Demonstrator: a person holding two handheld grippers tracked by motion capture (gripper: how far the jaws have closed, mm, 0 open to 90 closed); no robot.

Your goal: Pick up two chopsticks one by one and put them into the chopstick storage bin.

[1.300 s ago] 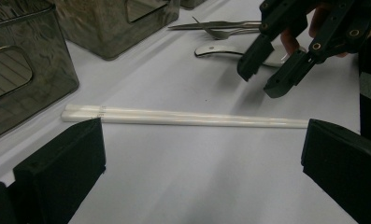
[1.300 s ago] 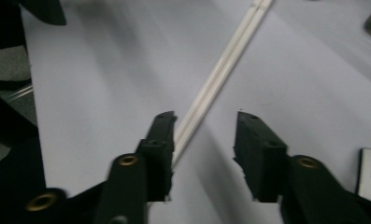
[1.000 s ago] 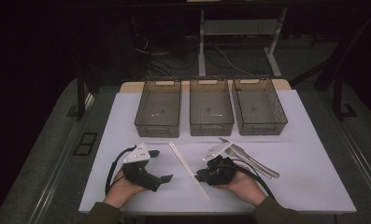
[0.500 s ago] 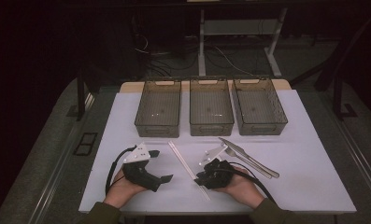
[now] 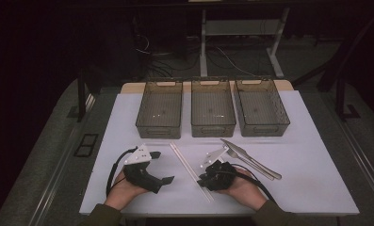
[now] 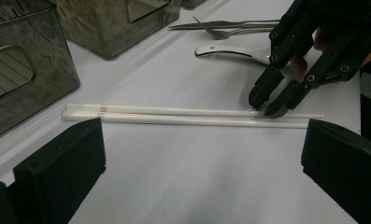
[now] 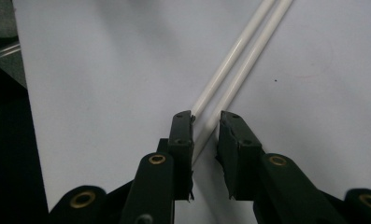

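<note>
Two white chopsticks [image 5: 188, 167] [image 6: 174, 114] [image 7: 239, 51] lie side by side on the white table [image 5: 312, 179], running from its middle toward the front. My right gripper [image 5: 201, 181] [image 7: 205, 126] [image 6: 267, 100] points down at their thin ends. Its jaws are only narrowly apart, and one chopstick runs between them with a gap on each side. My left gripper [image 5: 162, 166] [image 6: 202, 154] rests on the table left of the chopsticks, facing them, its jaws wide open and empty.
Three see-through bins [image 5: 159, 110] [image 5: 213, 108] [image 5: 261, 108] stand in a row behind the chopsticks. A fork and a knife [image 5: 250, 157] and a white-handled spoon [image 5: 213, 155] lie just behind my right hand. Bare table surface lies to the right.
</note>
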